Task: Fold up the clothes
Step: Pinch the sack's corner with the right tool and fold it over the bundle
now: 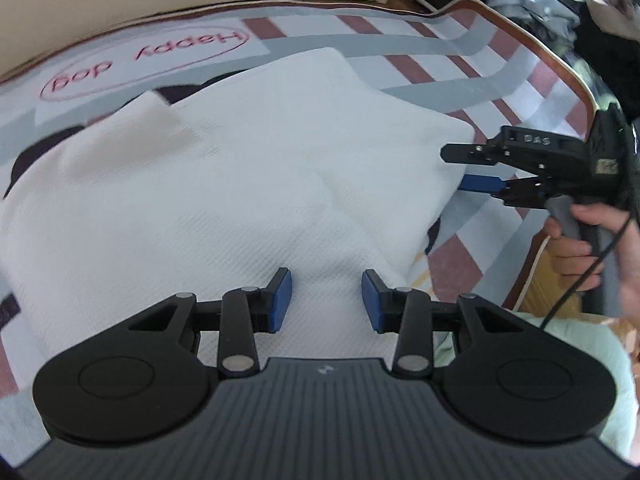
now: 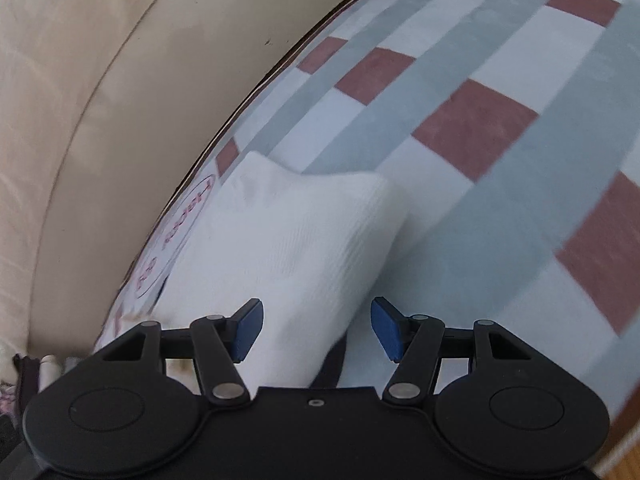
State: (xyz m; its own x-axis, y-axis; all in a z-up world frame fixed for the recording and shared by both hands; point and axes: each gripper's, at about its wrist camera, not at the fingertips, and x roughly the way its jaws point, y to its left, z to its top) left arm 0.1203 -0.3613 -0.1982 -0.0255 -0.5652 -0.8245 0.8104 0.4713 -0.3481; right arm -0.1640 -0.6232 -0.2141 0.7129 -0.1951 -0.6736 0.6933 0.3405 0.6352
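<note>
A white knit garment point(image 1: 240, 184) lies partly folded on a checked mat point(image 1: 400, 36). My left gripper point(image 1: 326, 300) hovers above the garment's near edge, open, with nothing between its blue pads. The right gripper point(image 1: 460, 168) shows at the garment's right edge in the left wrist view, open, one finger above the cloth edge and one low beside it; a hand point(image 1: 592, 240) holds its handle. In the right wrist view the right gripper point(image 2: 316, 330) stands open over the garment point(image 2: 288, 248), whose edge runs between the pads untouched.
The mat point(image 2: 460, 160) has grey, white and maroon squares, a brown border and a "Happy dog" logo point(image 1: 144, 60). A cream sofa front point(image 2: 120, 100) runs along its far side. A pile of clothes point(image 1: 560, 4) lies beyond the mat's corner.
</note>
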